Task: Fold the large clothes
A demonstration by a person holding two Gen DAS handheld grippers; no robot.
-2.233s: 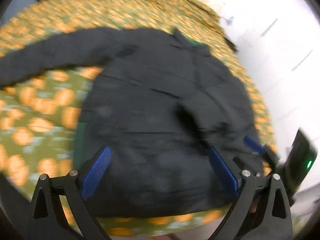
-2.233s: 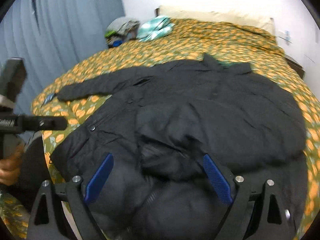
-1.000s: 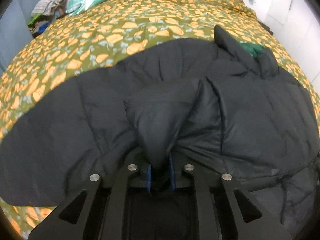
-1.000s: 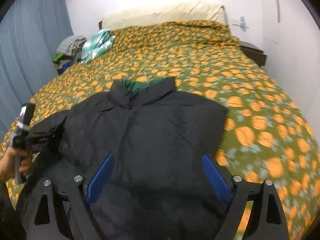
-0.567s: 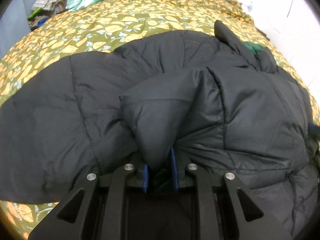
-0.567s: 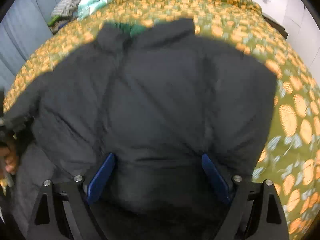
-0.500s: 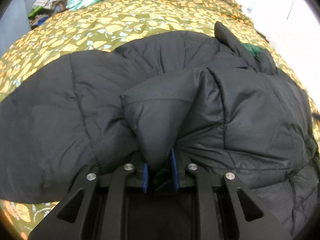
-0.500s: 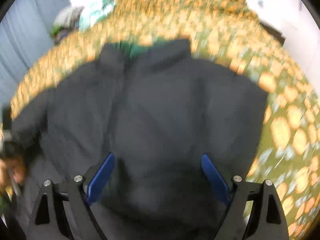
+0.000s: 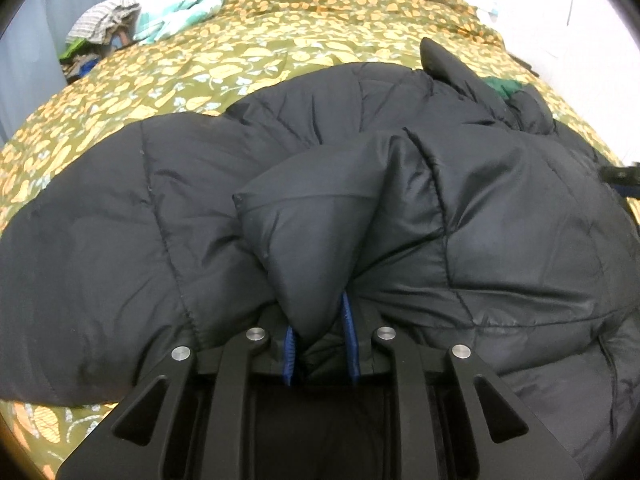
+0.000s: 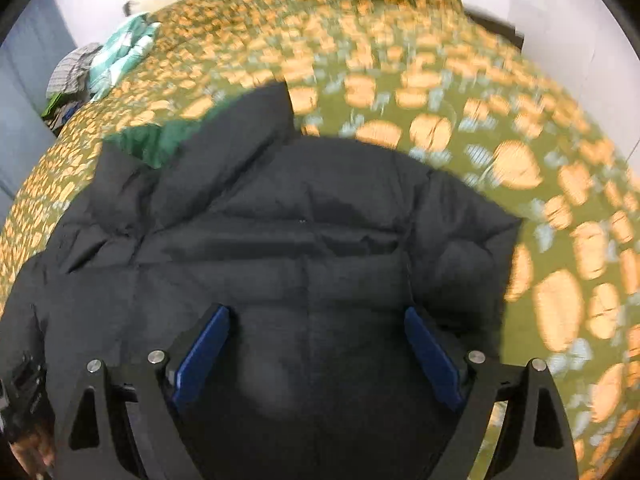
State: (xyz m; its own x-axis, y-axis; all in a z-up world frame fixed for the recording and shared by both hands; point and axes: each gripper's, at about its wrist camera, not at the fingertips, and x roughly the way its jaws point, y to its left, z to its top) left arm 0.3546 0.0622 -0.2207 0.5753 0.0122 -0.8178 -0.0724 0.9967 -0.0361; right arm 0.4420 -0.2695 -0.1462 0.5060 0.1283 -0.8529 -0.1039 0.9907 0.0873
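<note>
- Since two seconds ago, the left gripper has closed its blue pads on a bunched fold of the black quilted puffer jacket and carried it from the jacket's left side over the body; the long sleeve that lay stretched out on the left is no longer spread there.
- Nearest in the right wrist view, the right gripper hangs wide open above the jacket's lower body, holding nothing; it has moved in closer over the cloth in the last second.
- Farther off, the jacket lies collar-away on the green bedspread with orange leaf print, its green lining showing at the neck.
- Judging by this, one side fold is nearly laid and wants releasing and smoothing.
- Far left, a heap of loose clothes sits by the bed's edge.
</note>
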